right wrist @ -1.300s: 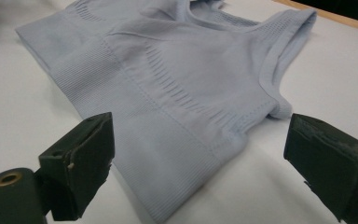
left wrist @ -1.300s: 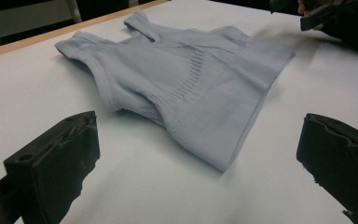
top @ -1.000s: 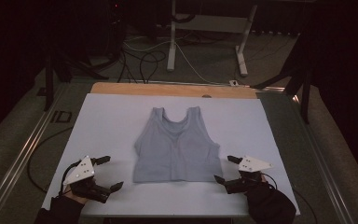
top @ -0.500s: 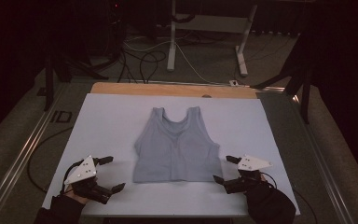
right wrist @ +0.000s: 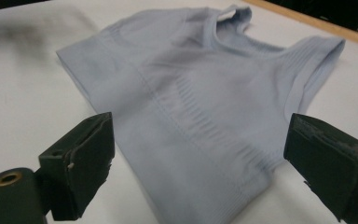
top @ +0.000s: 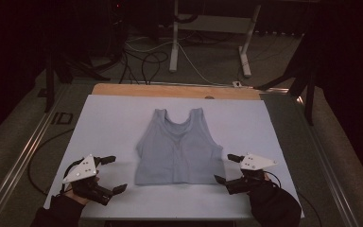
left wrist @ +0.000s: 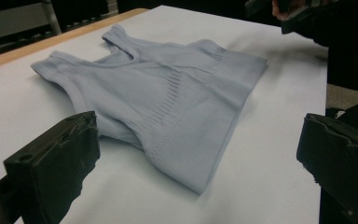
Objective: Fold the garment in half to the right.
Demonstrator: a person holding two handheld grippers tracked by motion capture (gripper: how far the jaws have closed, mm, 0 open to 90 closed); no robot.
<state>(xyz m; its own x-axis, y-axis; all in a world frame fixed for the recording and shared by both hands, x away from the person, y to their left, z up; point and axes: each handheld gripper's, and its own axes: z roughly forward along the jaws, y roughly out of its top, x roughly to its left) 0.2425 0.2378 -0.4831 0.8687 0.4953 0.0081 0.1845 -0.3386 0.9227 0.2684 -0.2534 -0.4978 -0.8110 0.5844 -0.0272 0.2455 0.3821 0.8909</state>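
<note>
I am holding the left gripper (top: pixel 113 173) and right gripper (top: pixel 224 168) wide open, flanking the top (top: pixel 179 146) lying flat on the table (top: pixel 108 118).

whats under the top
The top lies flat on the white sheet, which shows all round it. Whatever is directly beneath the fabric is covered; no bulge suggests anything there.

White table (top: pixel 108 123), grey floor (top: pixel 340 142) with cables (top: pixel 142 52).
</note>
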